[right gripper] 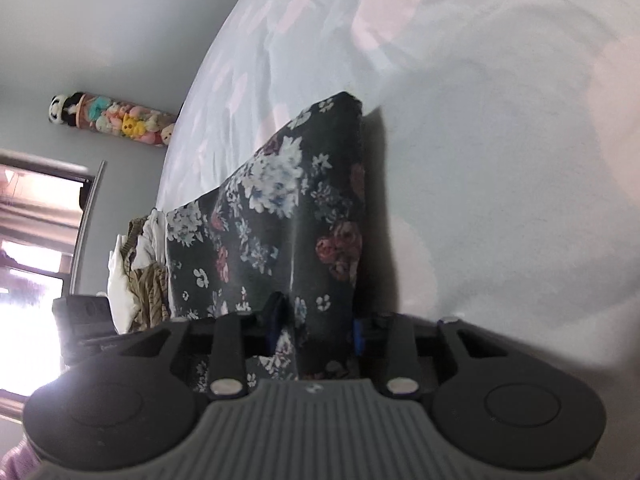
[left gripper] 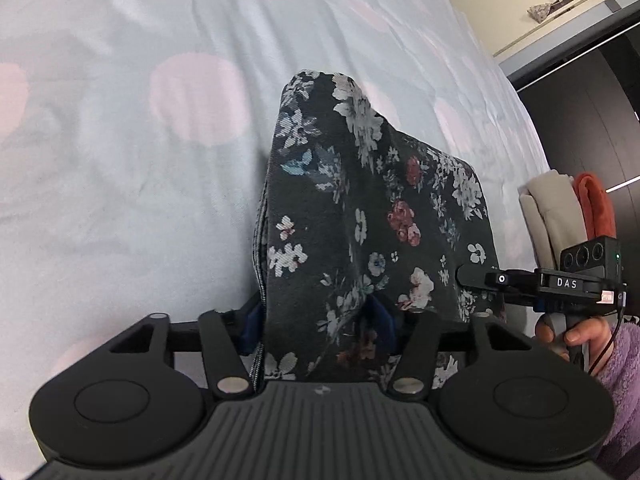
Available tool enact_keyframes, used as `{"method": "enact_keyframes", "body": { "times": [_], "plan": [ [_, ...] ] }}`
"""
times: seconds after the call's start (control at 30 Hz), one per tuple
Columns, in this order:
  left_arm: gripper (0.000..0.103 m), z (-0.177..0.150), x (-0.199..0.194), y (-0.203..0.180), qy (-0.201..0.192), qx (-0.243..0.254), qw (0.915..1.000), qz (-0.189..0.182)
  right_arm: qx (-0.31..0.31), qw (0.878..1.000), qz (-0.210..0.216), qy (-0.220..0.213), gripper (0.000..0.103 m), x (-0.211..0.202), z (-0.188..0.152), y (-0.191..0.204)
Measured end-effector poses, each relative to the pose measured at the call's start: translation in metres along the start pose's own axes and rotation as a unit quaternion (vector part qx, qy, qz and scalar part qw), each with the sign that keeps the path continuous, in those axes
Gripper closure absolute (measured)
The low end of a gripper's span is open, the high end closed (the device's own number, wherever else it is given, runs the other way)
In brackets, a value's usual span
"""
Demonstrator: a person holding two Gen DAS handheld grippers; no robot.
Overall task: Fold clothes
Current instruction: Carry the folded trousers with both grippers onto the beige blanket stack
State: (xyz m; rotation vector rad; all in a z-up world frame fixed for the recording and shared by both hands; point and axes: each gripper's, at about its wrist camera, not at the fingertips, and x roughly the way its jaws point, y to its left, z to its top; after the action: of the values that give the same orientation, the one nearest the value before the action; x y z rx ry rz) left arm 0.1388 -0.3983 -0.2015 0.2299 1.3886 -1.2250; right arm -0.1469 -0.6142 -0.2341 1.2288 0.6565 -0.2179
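Both tools held a floral garment over the bed.

The left tool (left gripper: 316,320) gripped the near edge of the dark floral garment (left gripper: 360,200), its blue pads bunching the cloth between them. The right tool (right gripper: 316,328) seemed narrower, pinching another fold of it, though its pads were partly hidden. The garment draped up from the bed (left gripper: 120,160), near its right edge, beside folded clothes (left gripper: 560,208).

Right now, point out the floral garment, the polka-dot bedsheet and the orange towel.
floral garment (left gripper: 360,208): left wrist view, middle of the draped cloth.
polka-dot bedsheet (left gripper: 120,168): left wrist view, bare stretch.
orange towel (left gripper: 596,204): left wrist view, folded edge.
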Motion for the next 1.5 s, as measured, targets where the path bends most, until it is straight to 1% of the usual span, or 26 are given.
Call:
{"method": "enact_keyframes", "body": {
  "times": [0.03, 0.1, 0.13, 0.17, 0.2, 0.3, 0.4, 0.47, 0.53, 0.67, 0.77, 0.9, 1.03, 1.1, 1.2, 1.27, 1.37, 1.43, 1.5],
  "plan": [
    [0.058, -0.002, -0.003, 0.000, -0.005, -0.002, 1.0000, -0.001, -0.001, 1.000, 0.001, -0.002, 0.075, 0.000, 0.000, 0.001],
    [0.068, -0.005, -0.008, -0.001, -0.015, -0.006, 0.9999, -0.002, -0.004, 1.000, 0.006, -0.007, 0.079, -0.001, -0.001, 0.003],
    [0.071, -0.006, -0.013, -0.002, -0.020, -0.006, 0.9998, -0.003, -0.005, 1.000, 0.009, -0.010, 0.082, -0.003, -0.002, 0.005],
    [0.077, -0.006, -0.017, -0.003, -0.025, -0.006, 0.9997, -0.003, -0.005, 1.000, 0.014, -0.014, 0.083, -0.006, -0.002, 0.007],
    [0.079, -0.007, -0.022, -0.005, -0.029, -0.003, 0.9996, -0.001, -0.005, 1.000, 0.020, -0.017, 0.084, -0.008, -0.003, 0.009],
    [0.081, -0.006, -0.034, -0.018, -0.039, 0.017, 0.9990, 0.014, -0.006, 0.999, 0.036, -0.031, 0.088, -0.020, -0.006, 0.020],
    [0.081, 0.001, -0.040, -0.035, -0.052, 0.022, 0.9984, 0.006, -0.008, 0.998, 0.044, -0.052, 0.088, -0.038, -0.009, 0.031],
    [0.081, 0.010, -0.041, -0.057, -0.060, 0.040, 0.9974, -0.002, 0.001, 0.996, 0.051, -0.076, 0.088, -0.058, -0.010, 0.034],
    [0.081, 0.024, -0.041, -0.091, -0.062, 0.075, 0.9952, -0.007, 0.009, 0.993, 0.056, -0.105, 0.088, -0.082, -0.012, 0.036],
    [0.081, 0.051, -0.036, -0.160, -0.061, 0.148, 0.9868, -0.022, 0.032, 0.982, 0.054, -0.176, 0.088, -0.142, -0.020, 0.033],
    [0.081, 0.071, -0.020, -0.221, -0.048, 0.207, 0.9763, -0.043, 0.056, 0.969, 0.049, -0.236, 0.088, -0.190, -0.030, 0.025],
    [0.081, 0.086, 0.012, -0.304, -0.024, 0.279, 0.9569, -0.075, 0.075, 0.946, 0.032, -0.313, 0.088, -0.253, -0.048, 0.012],
    [0.081, 0.094, 0.054, -0.385, 0.009, 0.347, 0.9324, -0.102, 0.111, 0.917, 0.005, -0.383, 0.088, -0.307, -0.068, -0.010],
    [0.081, 0.093, 0.079, -0.423, 0.032, 0.382, 0.9171, -0.109, 0.138, 0.901, -0.007, -0.411, 0.088, -0.329, -0.080, -0.024],
    [0.081, 0.086, 0.113, -0.464, 0.059, 0.420, 0.8983, -0.116, 0.165, 0.883, -0.028, -0.439, 0.088, -0.354, -0.097, -0.045],
    [0.081, 0.081, 0.133, -0.484, 0.074, 0.437, 0.8886, -0.118, 0.184, 0.873, -0.036, -0.450, 0.088, -0.362, -0.104, -0.058],
    [0.081, 0.081, 0.163, -0.506, 0.094, 0.452, 0.8791, -0.118, 0.214, 0.861, -0.039, -0.460, 0.088, -0.365, -0.110, -0.078],
    [0.081, 0.083, 0.183, -0.518, 0.107, 0.460, 0.8737, -0.117, 0.229, 0.855, -0.041, -0.463, 0.088, -0.365, -0.111, -0.088],
    [0.081, 0.088, 0.198, -0.524, 0.118, 0.464, 0.8703, -0.117, 0.238, 0.852, -0.042, -0.465, 0.088, -0.364, -0.108, -0.097]
  ]
}}
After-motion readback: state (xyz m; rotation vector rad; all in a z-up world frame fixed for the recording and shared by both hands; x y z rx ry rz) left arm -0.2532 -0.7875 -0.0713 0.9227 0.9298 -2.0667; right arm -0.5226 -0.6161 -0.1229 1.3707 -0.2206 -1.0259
